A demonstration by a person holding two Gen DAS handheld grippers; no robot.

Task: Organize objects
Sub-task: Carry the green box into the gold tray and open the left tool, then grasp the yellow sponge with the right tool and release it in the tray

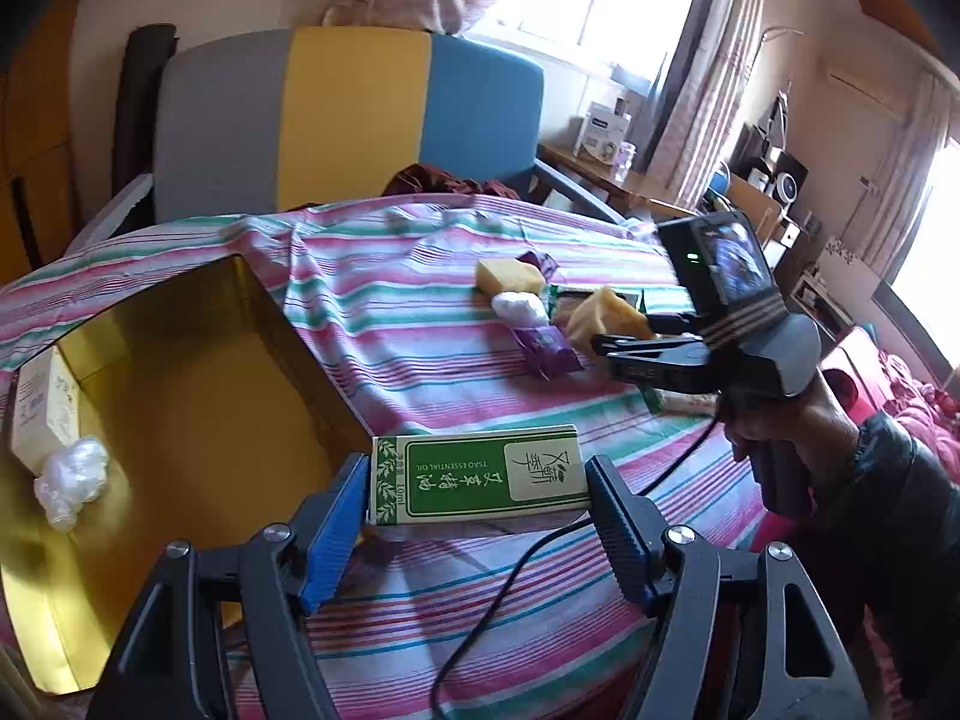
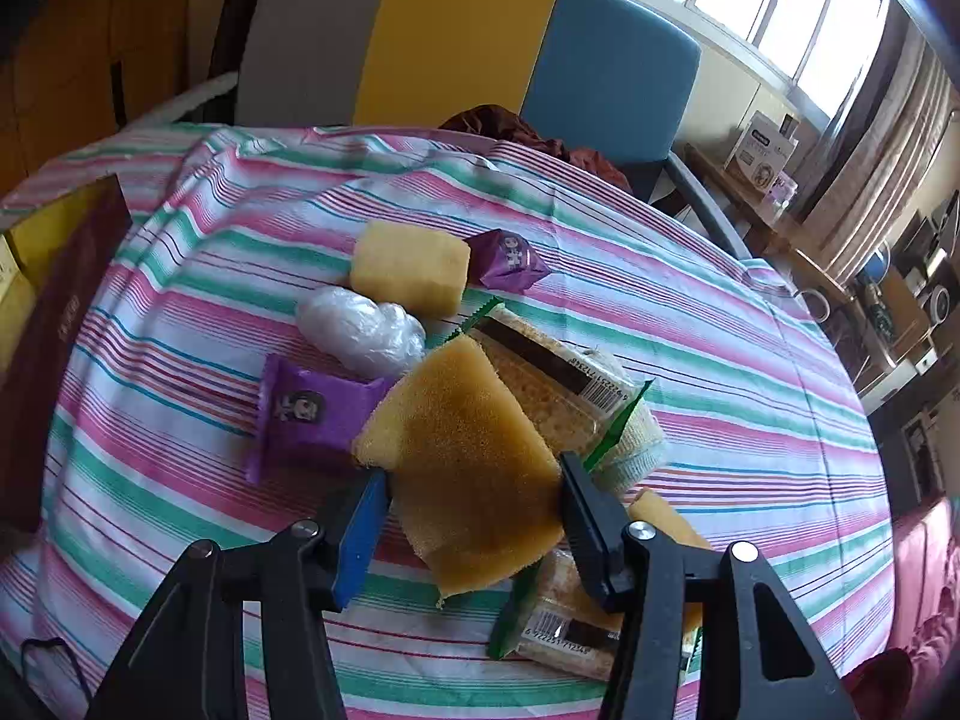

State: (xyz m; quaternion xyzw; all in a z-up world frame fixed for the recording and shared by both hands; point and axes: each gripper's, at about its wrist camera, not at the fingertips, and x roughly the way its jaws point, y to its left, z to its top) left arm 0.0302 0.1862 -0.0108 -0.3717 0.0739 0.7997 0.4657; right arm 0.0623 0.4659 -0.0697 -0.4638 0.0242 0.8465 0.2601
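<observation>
Left gripper [image 1: 477, 501]: a green-and-white carton [image 1: 480, 474] is clamped between the jaws, held above the striped cloth [image 1: 420, 330] just beside the open yellow box [image 1: 180, 372].
Right gripper [image 2: 474, 501]: a browned sponge [image 2: 462, 450] is pinched between the jaws, over the wrapped snacks [image 2: 552, 384]; a purple packet [image 2: 306, 414] is touched by the sponge.

Clear-wrapped biscuit pack with barcode [image 2: 558, 636] at 5 o'clock mostly hidden behind right gripper [image 2: 474, 501]; open gold-lined cardboard box [image 1: 180, 360] cut off at 9 o'clock.
</observation>
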